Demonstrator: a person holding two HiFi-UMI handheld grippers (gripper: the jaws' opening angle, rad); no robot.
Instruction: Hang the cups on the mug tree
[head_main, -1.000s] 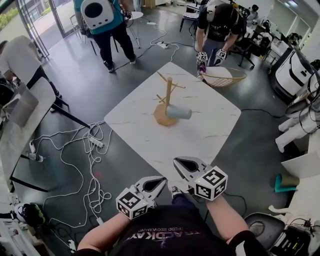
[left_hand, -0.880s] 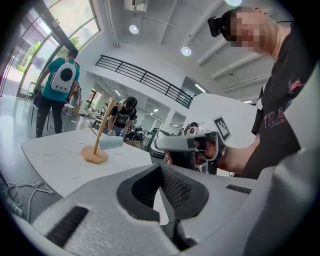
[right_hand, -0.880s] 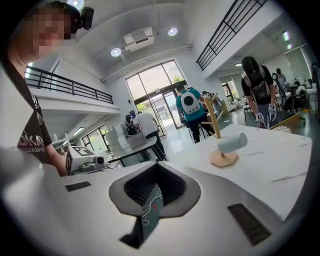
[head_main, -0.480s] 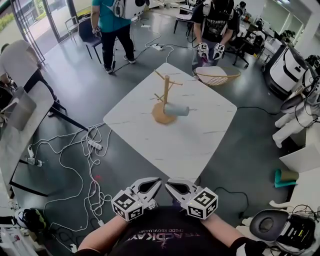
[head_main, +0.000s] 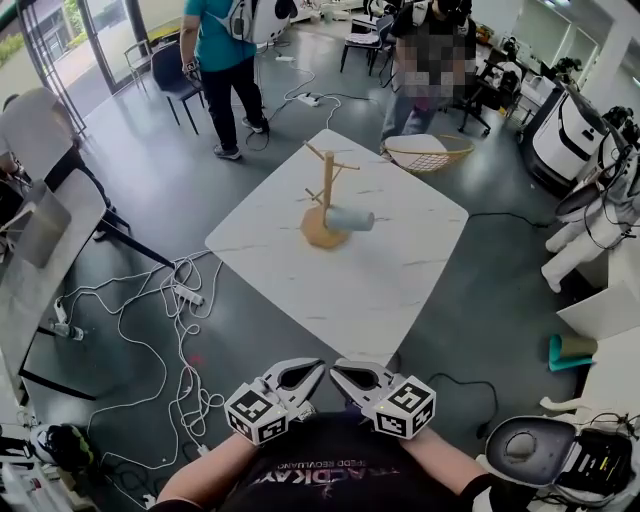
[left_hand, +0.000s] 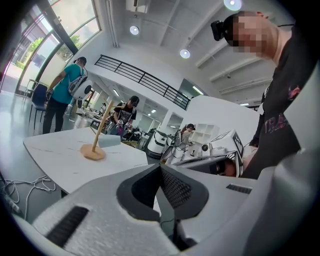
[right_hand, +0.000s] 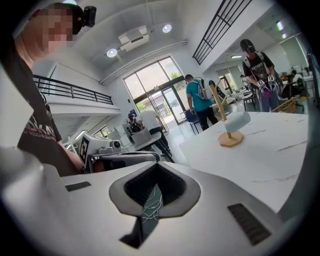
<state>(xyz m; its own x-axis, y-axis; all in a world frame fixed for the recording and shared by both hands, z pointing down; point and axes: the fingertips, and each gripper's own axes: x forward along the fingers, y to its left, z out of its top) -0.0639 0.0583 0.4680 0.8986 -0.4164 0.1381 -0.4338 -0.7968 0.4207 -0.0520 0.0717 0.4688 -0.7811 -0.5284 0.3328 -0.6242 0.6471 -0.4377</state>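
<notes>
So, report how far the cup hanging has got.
Done: one cup looks hung on a low peg of the tree. In hand: nothing; the left gripper and right gripper are both shut and empty, held short of the table. Left: no other cup shows on the table or in the basket, so the job may be finished.

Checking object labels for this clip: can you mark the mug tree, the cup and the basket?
mug tree (head_main: 327, 185), head view, on the upright wooden pole.
cup (head_main: 350, 219), head view, on its pale side wall.
basket (head_main: 430, 165), head view, on the near wall.
</notes>
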